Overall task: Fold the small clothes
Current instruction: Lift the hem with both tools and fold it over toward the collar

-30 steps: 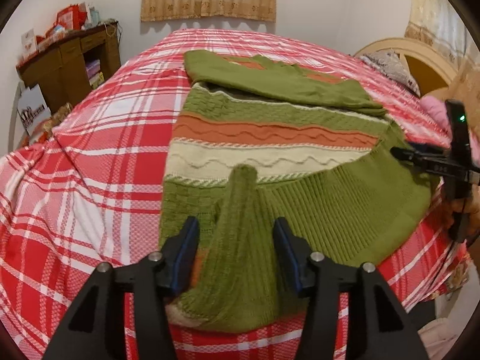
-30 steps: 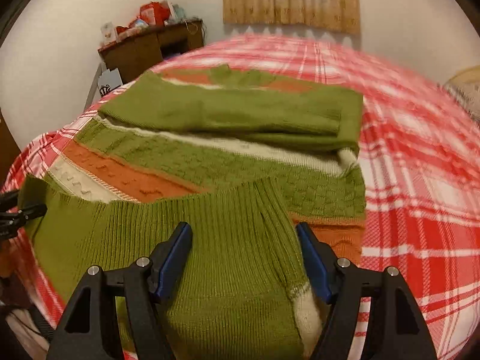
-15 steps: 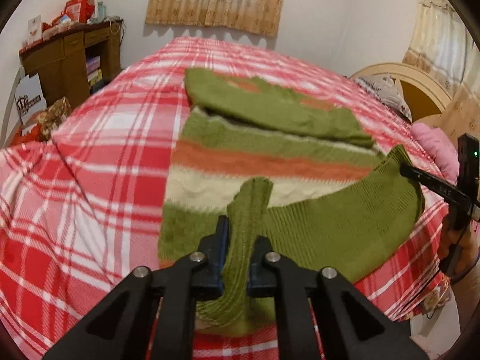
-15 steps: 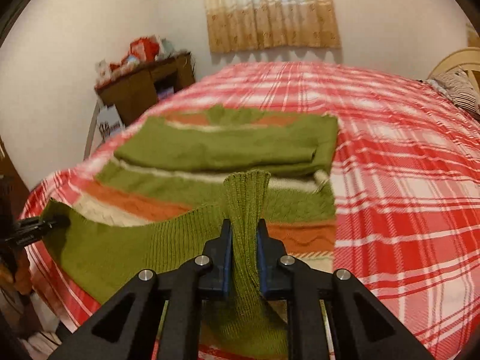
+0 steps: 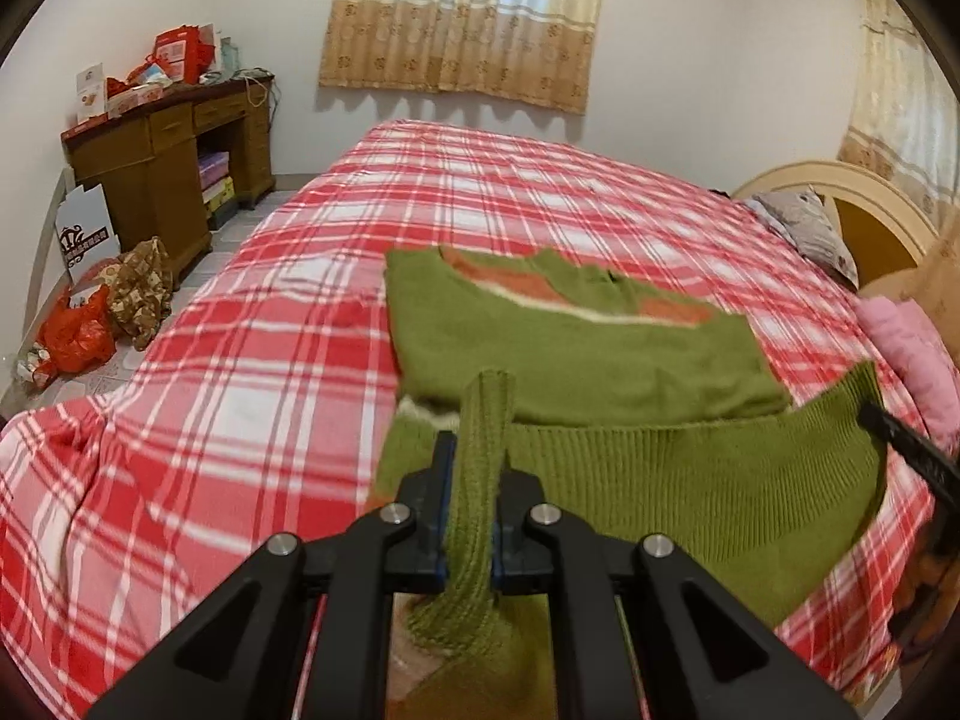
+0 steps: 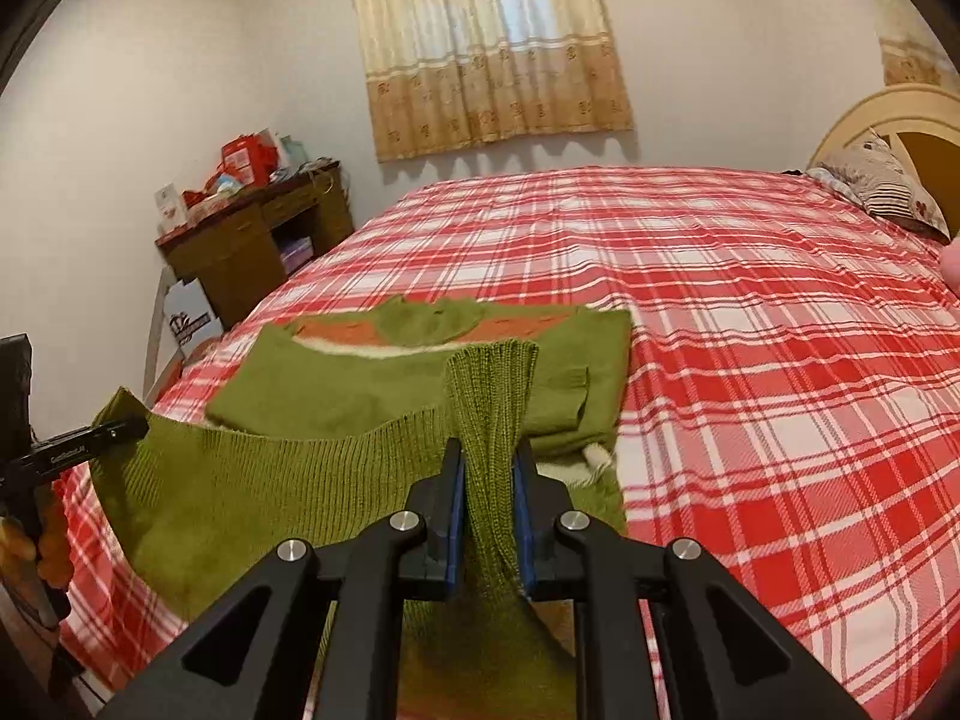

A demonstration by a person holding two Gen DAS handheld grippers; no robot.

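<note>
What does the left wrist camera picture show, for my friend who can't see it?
The left tongs pinch the ribbed hem of a green sweater and hold it above a bed with a red plaid cover. The right tongs hold the hem's other corner at the right edge. A wooden desk stands behind.

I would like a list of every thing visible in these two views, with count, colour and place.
sweater: one, green with orange and cream stripes, on the bed, near hem lifted
bedspread: one, red and white plaid, covers the bed
curtain: one, beige, on the far wall
desk: one, brown wood, left of the bed, red boxes on top
headboard: one, cream, right side
pillow: one, patterned grey, by the headboard
red bag: one, on the floor
left hand-held gripper: black, shut on the hem
right hand-held gripper: black, shut on the hem
</note>
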